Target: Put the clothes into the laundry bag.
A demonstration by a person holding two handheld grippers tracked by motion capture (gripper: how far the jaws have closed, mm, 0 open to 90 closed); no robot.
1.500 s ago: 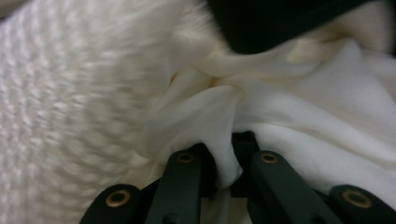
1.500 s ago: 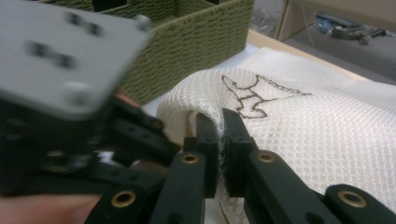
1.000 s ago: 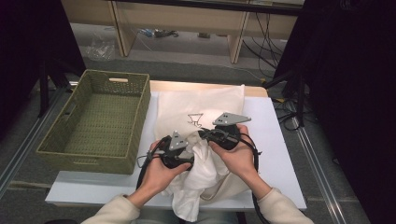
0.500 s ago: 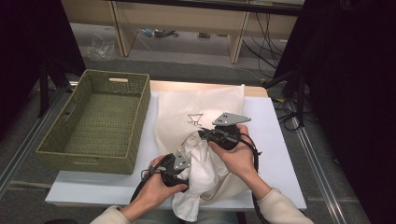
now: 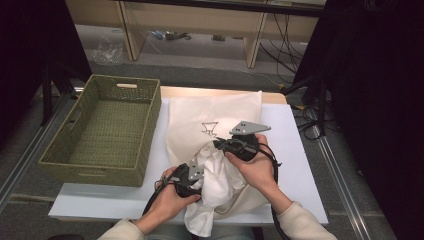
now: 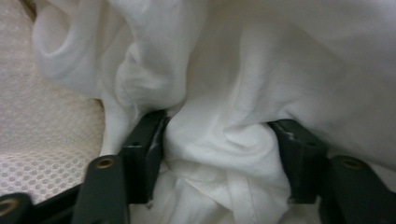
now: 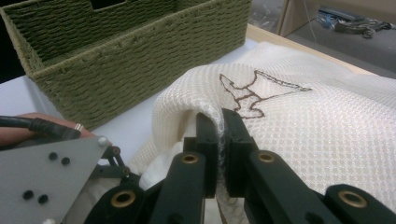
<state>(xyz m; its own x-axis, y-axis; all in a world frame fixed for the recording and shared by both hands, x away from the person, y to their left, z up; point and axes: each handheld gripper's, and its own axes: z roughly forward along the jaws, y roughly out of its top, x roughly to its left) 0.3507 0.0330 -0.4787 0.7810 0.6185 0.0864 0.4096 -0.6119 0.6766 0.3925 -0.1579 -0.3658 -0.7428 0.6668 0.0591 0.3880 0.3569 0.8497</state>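
the right gripper point(image 7: 219, 122) pinches the mesh bag point(image 7: 327, 121), the left gripper point(image 6: 219, 140) has been closing around bunched white cloth point(image 6: 224, 93) that hides its tips.

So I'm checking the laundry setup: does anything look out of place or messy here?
Only the white cloth: it is bunched at the mouth of the mesh bag and hangs over the table's near edge. The green basket sits straight.

Both grippers black. Left gripper point(image 5: 192, 181) and right gripper point(image 5: 220, 146) each carry a grey three-cornered plate with dark screw holes. Brass-coloured pivot bushings on the black jaws (seen in both gripper views). Black cables trail back. Cream sleeves point(image 5: 305, 225); ring on one finger.
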